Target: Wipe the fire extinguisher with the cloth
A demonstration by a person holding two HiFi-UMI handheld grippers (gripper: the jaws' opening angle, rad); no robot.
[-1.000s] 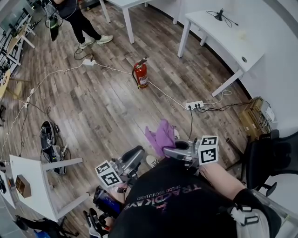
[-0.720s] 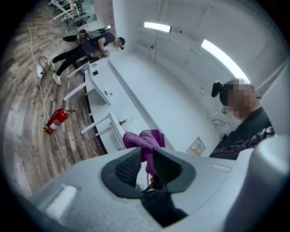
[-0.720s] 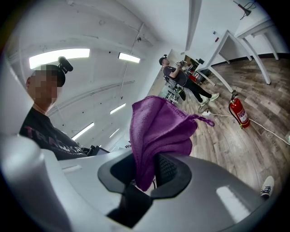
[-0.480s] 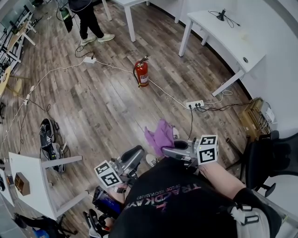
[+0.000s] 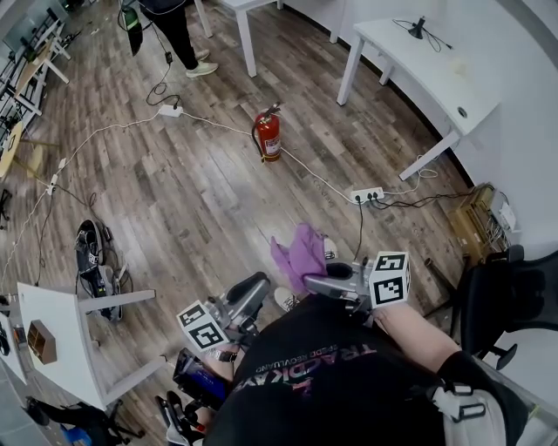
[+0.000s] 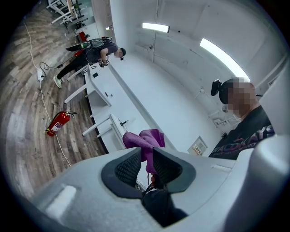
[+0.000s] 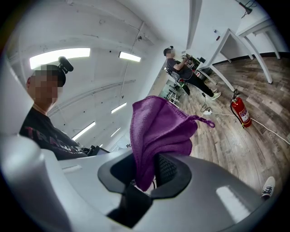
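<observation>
fire extinguisher (image 5: 265,137): red, upright on the wood floor (image 5: 200,200), black hose and handle on top; well apart from both grippers, nothing touching it
cloth (image 5: 299,254): purple, bunched, sticks up out of the right gripper; nowhere near the extinguisher
right gripper (image 5: 312,283): clamped on the cloth's lower end; in the right gripper view the cloth fills the gap between the pads and fans out above them, with the extinguisher far off at right
left gripper (image 5: 261,286): just beside the right one, lower left of the cloth in the head view; jaws a little apart, nothing clamped; in the left gripper view the cloth shows through the gap, cannot tell if it touches the pads
cable (image 5: 314,177): white, runs across the floor past the extinguisher's base
power strip (image 5: 364,196): white, on the floor right of the extinguisher, plugs in it
second power strip (image 5: 169,111): on the floor left of the extinguisher
tables: one white table (image 5: 436,74) upper right, another table's leg (image 5: 243,39) behind the extinguisher
standing person (image 5: 174,26): top edge of the head view, dark clothes, light shoes
chair (image 5: 510,296): black, at the right edge
</observation>
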